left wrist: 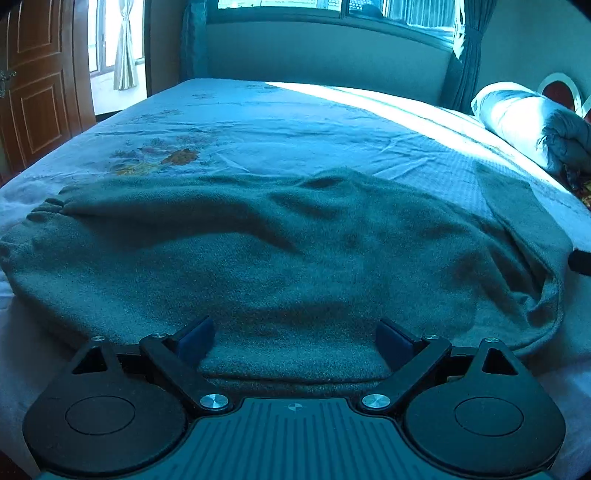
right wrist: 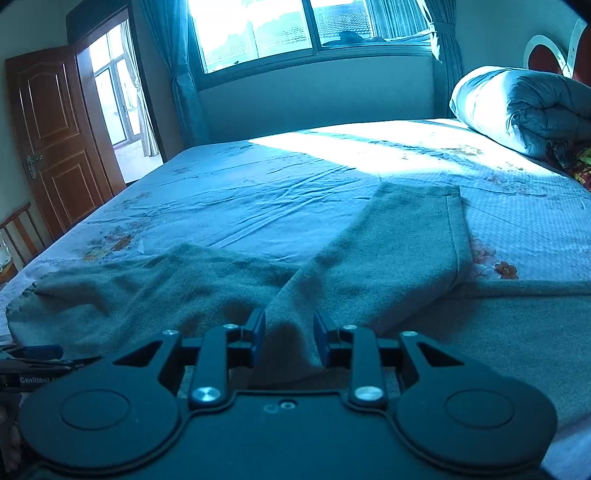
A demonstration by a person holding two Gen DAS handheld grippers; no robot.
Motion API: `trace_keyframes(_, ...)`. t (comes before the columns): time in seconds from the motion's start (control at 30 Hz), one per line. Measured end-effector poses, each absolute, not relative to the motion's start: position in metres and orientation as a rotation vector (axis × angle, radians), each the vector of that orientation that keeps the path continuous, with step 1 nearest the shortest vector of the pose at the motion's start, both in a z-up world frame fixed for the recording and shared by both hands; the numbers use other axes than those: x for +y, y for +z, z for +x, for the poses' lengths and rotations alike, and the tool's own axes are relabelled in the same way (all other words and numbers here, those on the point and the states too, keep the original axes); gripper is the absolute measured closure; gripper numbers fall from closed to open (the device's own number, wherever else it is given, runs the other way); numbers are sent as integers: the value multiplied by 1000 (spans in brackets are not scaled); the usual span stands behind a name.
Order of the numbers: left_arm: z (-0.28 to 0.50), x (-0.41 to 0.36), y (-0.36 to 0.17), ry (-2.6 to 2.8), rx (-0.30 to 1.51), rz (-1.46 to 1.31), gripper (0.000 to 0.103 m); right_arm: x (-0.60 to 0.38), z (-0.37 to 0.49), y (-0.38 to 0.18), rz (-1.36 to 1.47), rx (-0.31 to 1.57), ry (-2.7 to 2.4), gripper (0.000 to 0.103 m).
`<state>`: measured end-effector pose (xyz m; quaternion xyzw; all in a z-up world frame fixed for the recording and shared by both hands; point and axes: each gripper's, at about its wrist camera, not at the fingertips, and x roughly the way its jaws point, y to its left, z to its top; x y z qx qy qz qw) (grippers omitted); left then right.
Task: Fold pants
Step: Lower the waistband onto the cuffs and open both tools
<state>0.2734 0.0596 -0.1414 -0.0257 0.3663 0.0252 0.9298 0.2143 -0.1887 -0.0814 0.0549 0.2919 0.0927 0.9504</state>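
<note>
Left tongs [left wrist: 295,334] hovered low, spread wide over rumpled grey pants [left wrist: 280,254]; right tongs [right wrist: 289,334] stood partly apart, fabric between them.

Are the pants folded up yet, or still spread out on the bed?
Mostly spread out. The pants lie long across the bed, with only one leg flipped over. No neat stack yet.

pants [left wrist: 280,258] spread across near bed [left wrist: 258,122] | one leg [right wrist: 402,240] angled far-right | rolled quilt [right wrist: 517,107] far right | window [right wrist: 280,29] behind bed | door [right wrist: 51,136] far left
</note>
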Motion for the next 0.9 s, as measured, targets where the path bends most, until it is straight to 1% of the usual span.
trace_keyframes(0.03, 273, 57, -144, 45, 751, -30, 2, -185, 221, -82, 105, 595, 183, 81)
trace_keyframes(0.1, 273, 52, -145, 53, 751, 3, 1, -175, 236, -83, 64, 611, 159, 78)
trace_keyframes(0.13, 272, 51, -145, 55, 752, 5, 1, -171, 243, -84, 48, 617, 148, 75)
trace_keyframes(0.17, 272, 51, -145, 55, 754, 3, 0, -168, 249, -85, 30, 627, 142, 69)
trace_keyframes(0.23, 274, 52, -146, 52, 751, 1, 0, -163, 260, -91, -13, 655, 124, 65)
trace_keyframes(0.27, 273, 52, -146, 50, 749, 2, 0, -162, 262, -93, -37, 670, 121, 68)
trace_keyframes(0.3, 272, 51, -145, 47, 748, 1, 0, -164, 264, -97, -61, 686, 130, 73)
trace_keyframes(0.33, 271, 52, -145, 45, 747, -1, 0, -169, 262, -98, -56, 694, 146, 103)
trace_keyframes(0.43, 273, 53, -145, 40, 747, -10, 0, -188, 237, -95, -70, 666, 109, 103)
trace_keyframes(0.5, 274, 54, -144, 40, 744, -23, 0, -207, 208, -94, -27, 667, 87, 103)
trace_keyframes(0.63, 271, 51, -146, 50, 728, -14, 0, -234, 165, -113, 104, 736, 55, 103)
trace_keyframes(0.7, 271, 52, -145, 49, 726, -14, 0, -235, 158, -119, 77, 769, 28, 103)
trace_keyframes(0.73, 271, 52, -145, 47, 727, -15, 0, -237, 155, -116, 78, 755, 16, 103)
trace_keyframes(0.77, 271, 52, -145, 43, 728, -15, 0, -241, 151, -109, 91, 721, 2, 92)
trace_keyframes(0.8, 271, 53, -145, 40, 729, -15, 0, -244, 149, -100, 100, 680, 0, 90)
trace_keyframes(0.9, 270, 53, -144, 38, 728, -22, 0, -250, 161, -82, 85, 603, -4, 90)
